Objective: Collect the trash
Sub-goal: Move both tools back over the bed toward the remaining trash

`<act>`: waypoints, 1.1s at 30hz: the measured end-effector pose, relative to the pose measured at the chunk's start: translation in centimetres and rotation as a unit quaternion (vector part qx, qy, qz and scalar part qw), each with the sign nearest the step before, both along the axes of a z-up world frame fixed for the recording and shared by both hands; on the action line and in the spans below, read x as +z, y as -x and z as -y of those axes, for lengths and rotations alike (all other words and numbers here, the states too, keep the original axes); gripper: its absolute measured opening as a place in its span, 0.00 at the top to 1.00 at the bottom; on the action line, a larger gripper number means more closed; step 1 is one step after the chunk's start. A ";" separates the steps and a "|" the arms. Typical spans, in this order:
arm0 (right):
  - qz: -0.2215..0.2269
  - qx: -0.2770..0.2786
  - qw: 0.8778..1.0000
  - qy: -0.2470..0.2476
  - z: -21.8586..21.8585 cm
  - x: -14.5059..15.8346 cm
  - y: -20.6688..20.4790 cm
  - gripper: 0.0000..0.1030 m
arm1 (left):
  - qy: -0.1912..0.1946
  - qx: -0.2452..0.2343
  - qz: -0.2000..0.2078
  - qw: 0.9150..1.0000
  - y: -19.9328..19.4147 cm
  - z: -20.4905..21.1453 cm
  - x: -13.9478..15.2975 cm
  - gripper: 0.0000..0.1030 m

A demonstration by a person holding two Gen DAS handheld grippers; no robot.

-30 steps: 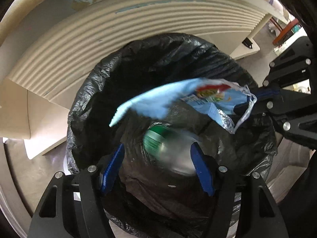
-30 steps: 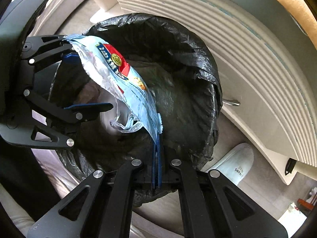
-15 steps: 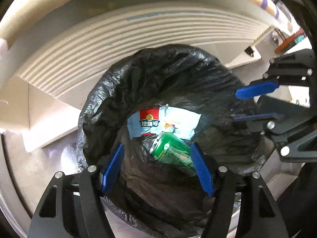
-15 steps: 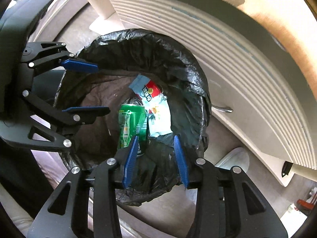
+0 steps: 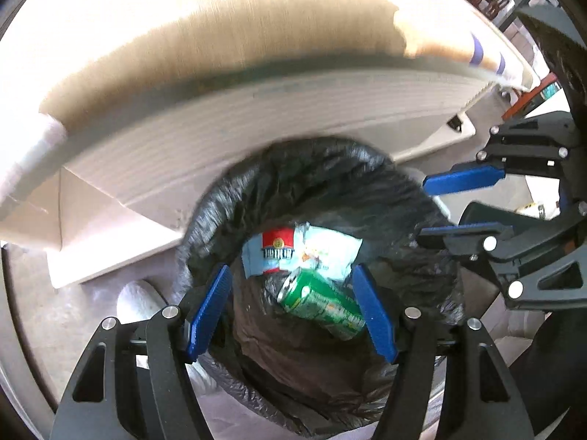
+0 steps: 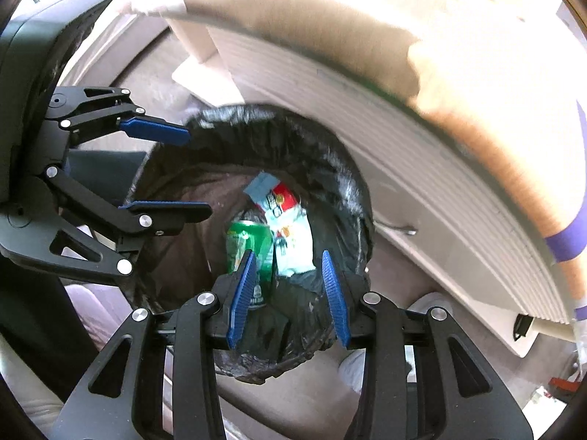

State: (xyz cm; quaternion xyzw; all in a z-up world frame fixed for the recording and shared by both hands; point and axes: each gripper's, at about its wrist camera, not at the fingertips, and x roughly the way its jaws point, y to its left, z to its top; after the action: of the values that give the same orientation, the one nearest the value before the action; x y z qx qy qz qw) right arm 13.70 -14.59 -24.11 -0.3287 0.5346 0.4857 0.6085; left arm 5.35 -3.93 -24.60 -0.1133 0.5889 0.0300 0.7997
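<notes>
A bin lined with a black bag stands on the floor below both grippers. Inside it lie a green drinks can on its side and a light-blue snack wrapper with a red patch. My left gripper hangs open above the bin with nothing between its blue pads. My right gripper is also open and empty, its jaws narrower than the left's. From the right wrist view the can and wrapper sit deep in the bin. The left gripper shows at the left, the right gripper at the right.
A pale ribbed cabinet front under a bright tabletop curves right behind the bin. A white slipper lies on the floor beside the bin. A metal handle sticks out of the cabinet. A person's dark leg is at lower left.
The right gripper let go of the blue wrapper and opened. The wrapper and the can dropped into the bin. Both grippers have risen, and the bin looks smaller.
</notes>
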 end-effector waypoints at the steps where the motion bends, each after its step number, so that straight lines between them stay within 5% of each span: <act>1: 0.003 0.000 1.000 -0.007 0.0 0.6 0.0 0.63 | 0.000 0.002 0.008 1.000 0.0 -0.1 0.6 0.31; 12: 0.031 -0.008 0.997 -0.072 -0.1 5.9 -1.1 0.63 | -0.041 -0.002 0.089 0.995 -0.3 -0.7 6.9 0.31; 28: 0.180 -0.020 0.972 -0.151 -1.2 11.3 -2.6 0.63 | -0.108 0.054 0.156 0.980 -2.2 -5.4 12.8 0.31; 33: 0.200 -0.018 0.967 -0.156 -2.3 12.1 -3.5 0.63 | -0.103 0.080 0.167 0.977 -3.0 -7.7 13.7 0.31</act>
State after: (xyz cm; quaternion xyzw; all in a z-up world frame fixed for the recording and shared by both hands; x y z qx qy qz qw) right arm 17.22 -12.28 -11.96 -0.3104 0.3255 0.4768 0.7552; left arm 8.33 3.73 -10.88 -0.0804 0.4302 0.1350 0.8889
